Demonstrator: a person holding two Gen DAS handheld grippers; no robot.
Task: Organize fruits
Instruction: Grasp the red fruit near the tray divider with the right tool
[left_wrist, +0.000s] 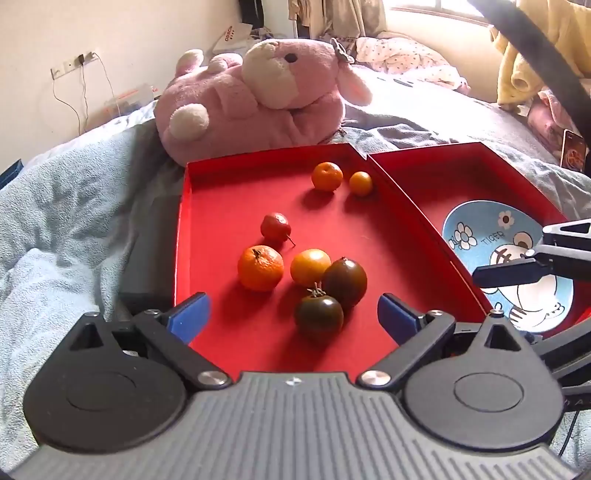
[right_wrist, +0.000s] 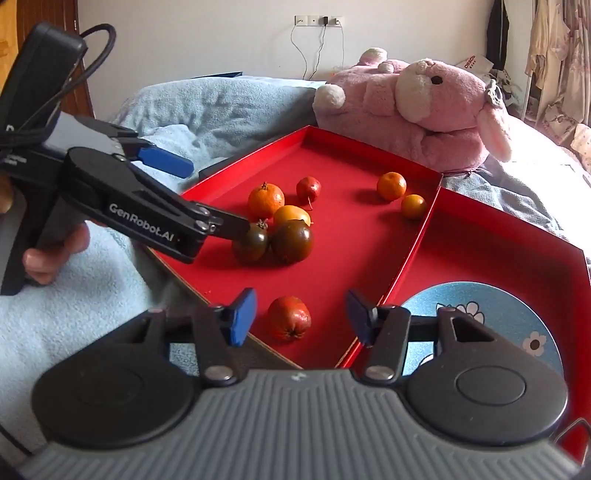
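A red tray (left_wrist: 221, 192) on the bed holds several fruits: two dark tomatoes (left_wrist: 319, 315) (left_wrist: 345, 282), oranges (left_wrist: 260, 267) (left_wrist: 310, 267), a small red fruit (left_wrist: 275, 227), and two small oranges (left_wrist: 327, 176) at the far end. My left gripper (left_wrist: 293, 314) is open, its blue pads flanking the near dark tomato. In the right wrist view my right gripper (right_wrist: 299, 317) is open around a red apple-like fruit (right_wrist: 289, 318) at the tray's near edge. A second red tray (right_wrist: 498, 254) holds a blue cartoon plate (right_wrist: 491, 306).
A pink plush toy (left_wrist: 258, 99) lies just behind the trays. Blue-grey blankets (left_wrist: 74, 206) surround them. A phone (left_wrist: 572, 149) lies at far right. The left gripper body (right_wrist: 129, 199) reaches over the tray's left edge in the right wrist view.
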